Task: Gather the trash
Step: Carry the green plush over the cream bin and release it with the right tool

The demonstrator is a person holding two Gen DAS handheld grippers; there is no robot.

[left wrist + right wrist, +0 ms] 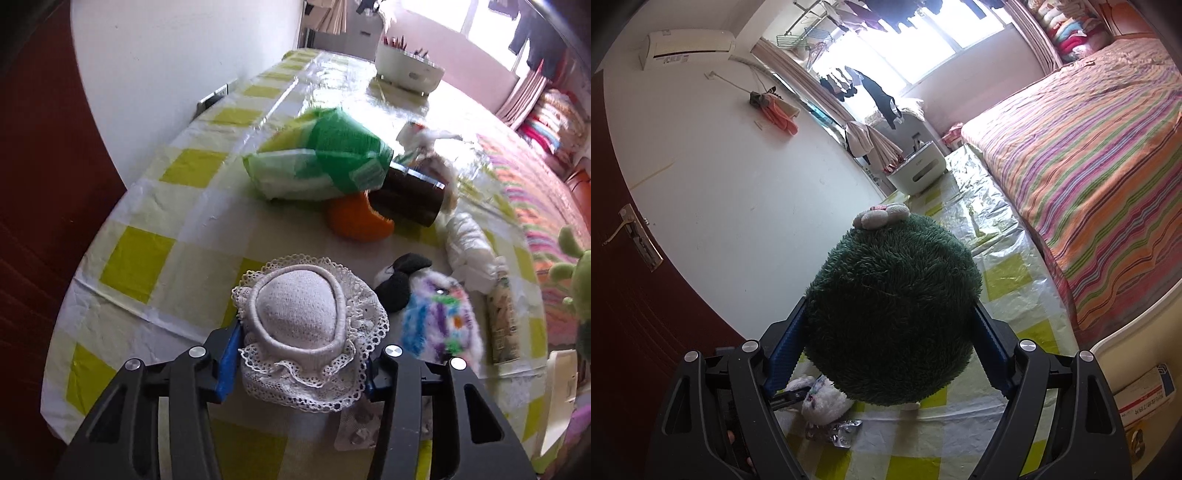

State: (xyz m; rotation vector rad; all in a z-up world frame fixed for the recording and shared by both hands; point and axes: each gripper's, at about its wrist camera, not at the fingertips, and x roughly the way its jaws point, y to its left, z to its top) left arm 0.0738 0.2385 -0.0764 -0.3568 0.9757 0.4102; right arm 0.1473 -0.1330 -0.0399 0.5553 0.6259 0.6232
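My left gripper [301,354] points down at the table [147,258] with its yellow-checked plastic cover. Its blue pads [227,358] press both sides of a white lace baby hat [303,314], which rests on the cover. Behind the hat lie a green and white packet [317,162], an orange peel-like piece [354,221], a dark brown can [410,199] on its side and crumpled white tissue [467,243]. An empty blister pack [358,428] lies under the right finger. My right gripper [890,310] is shut on a round dark green plush toy [894,314] topped by a small flower.
A fluffy multicoloured toy [439,314] and a slim bottle [502,325] lie right of the hat. A white box [406,70] stands at the table's far end. A striped bed [1089,166] runs along the right, a white wall and brown door [635,295] along the left.
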